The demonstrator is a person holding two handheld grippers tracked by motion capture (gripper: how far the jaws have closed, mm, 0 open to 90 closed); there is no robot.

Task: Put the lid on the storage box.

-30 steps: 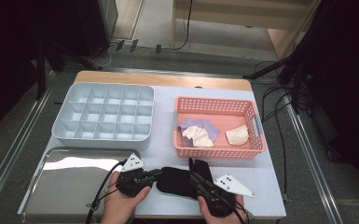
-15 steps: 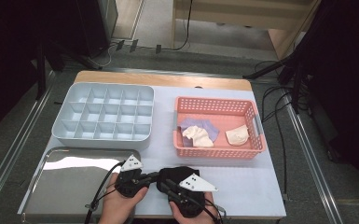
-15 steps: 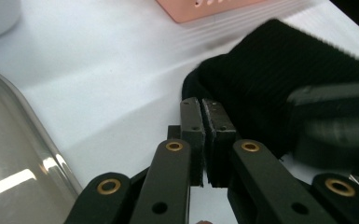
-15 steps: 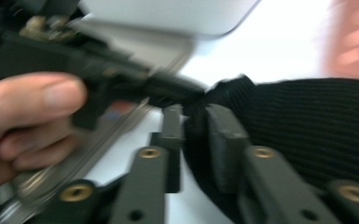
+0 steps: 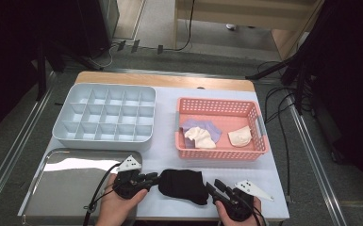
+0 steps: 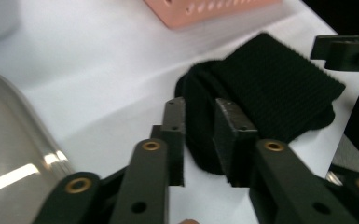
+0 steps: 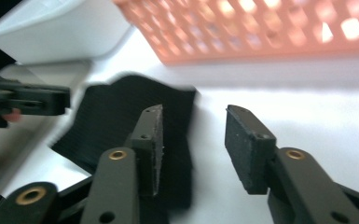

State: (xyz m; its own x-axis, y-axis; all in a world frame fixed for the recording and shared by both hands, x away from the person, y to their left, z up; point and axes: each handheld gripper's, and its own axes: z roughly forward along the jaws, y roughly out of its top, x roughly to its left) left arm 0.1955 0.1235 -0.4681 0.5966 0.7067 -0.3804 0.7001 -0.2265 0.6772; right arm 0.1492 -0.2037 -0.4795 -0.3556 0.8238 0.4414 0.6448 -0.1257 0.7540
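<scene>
Right gripper (image 5: 215,187) fingers had just been opening and stood spread, nothing between them; versus half a second earlier it had backed off to the lower right of the black sock (image 5: 183,185). Left gripper (image 5: 153,178) fingers had opened a little, straddling the sock's left edge, no clear pinch. Sock lay folded on the tabletop (image 5: 165,141), lower centre of the high view, below the pink basket (image 5: 264,141). Looked like a fold finished, release underway.

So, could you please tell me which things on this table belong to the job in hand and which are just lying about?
In the job:
- black sock, folded on the table
- left gripper, jaws just been opening, sock's edge between them
- right gripper, jaws just been opening, off the sock

Lying about:
- compartment tray
- pink basket of cloths
- metal tray
</scene>
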